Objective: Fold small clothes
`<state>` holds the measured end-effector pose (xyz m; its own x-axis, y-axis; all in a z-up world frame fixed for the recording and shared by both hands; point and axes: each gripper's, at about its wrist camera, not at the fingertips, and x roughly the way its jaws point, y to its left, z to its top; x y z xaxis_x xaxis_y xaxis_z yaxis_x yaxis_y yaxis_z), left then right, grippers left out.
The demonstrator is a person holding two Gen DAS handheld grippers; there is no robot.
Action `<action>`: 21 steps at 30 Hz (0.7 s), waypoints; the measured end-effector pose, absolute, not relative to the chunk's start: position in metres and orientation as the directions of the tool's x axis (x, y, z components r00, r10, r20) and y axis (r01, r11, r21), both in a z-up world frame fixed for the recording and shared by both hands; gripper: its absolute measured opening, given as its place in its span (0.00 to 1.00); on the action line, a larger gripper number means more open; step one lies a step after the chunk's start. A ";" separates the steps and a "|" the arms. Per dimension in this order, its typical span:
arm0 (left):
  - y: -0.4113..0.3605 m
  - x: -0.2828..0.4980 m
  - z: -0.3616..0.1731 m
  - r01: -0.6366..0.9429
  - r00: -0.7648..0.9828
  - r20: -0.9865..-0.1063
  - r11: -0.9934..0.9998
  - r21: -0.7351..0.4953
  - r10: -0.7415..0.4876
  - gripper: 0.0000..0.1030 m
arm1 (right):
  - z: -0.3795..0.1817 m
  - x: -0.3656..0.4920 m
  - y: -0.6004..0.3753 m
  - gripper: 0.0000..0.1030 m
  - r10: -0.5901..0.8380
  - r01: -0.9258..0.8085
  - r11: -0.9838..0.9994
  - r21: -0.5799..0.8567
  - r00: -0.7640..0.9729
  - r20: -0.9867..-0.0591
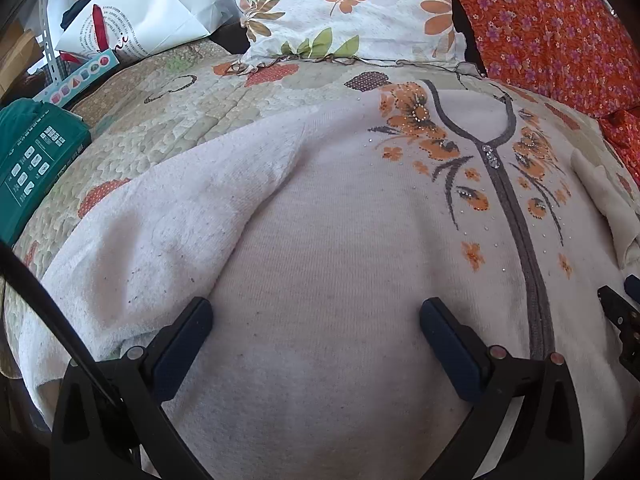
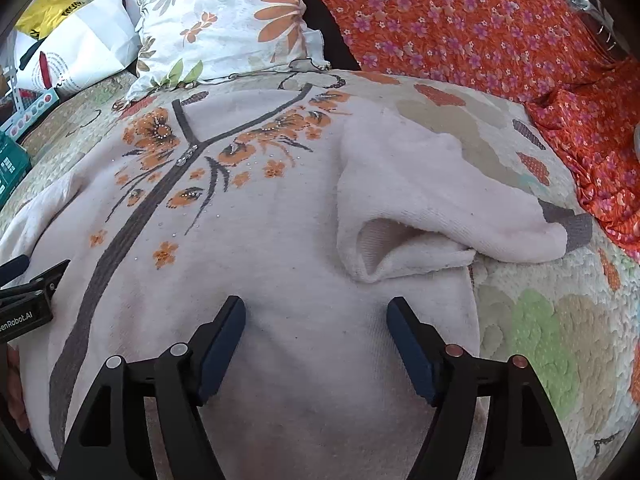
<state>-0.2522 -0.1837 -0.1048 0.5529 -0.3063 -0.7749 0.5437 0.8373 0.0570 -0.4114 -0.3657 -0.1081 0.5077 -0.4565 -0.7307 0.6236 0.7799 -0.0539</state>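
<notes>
Right wrist view: "enRobot.AI" reads on my left tongs (image 2: 16, 276) — both wide open, empty, over the sweater (image 2: 280, 240); right tongs (image 2: 316, 312).

Pillow (image 1: 344, 8) blocks far side; quilt (image 2: 540, 320) right free.

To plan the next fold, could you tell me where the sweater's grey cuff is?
In the right wrist view, the grey cuff lies at the right, ending the sleeve folded outward onto the quilt, near the orange floral cloth.

Bright, even daylight w/ soft shadows, no glare; both views sharp mid-frame, heavy fisheye bending and dark vignette at edges.
</notes>
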 end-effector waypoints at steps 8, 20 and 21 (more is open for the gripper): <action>-0.183 -0.252 -0.105 0.544 0.553 -0.775 0.837 0.057 -0.307 1.00 | -0.109 -0.411 -0.368 0.79 -0.462 0.630 0.775 -0.056 0.503 -0.730; -0.183 -0.252 -0.105 0.544 0.554 -0.774 0.837 0.057 -0.307 1.00 | -0.109 -0.412 -0.369 0.82 -0.466 0.633 0.772 -0.057 0.502 -0.729; -0.183 -0.252 -0.105 0.544 0.554 -0.774 0.837 0.057 -0.307 1.00 | -0.109 -0.412 -0.370 0.82 -0.465 0.633 0.772 -0.056 0.502 -0.729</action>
<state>-0.2522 -0.1831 -0.1052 0.5539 -0.3067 -0.7740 0.5438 0.8372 0.0575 -0.4121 -0.3695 -0.1093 0.5022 -0.4655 -0.7288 0.6334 0.7718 -0.0565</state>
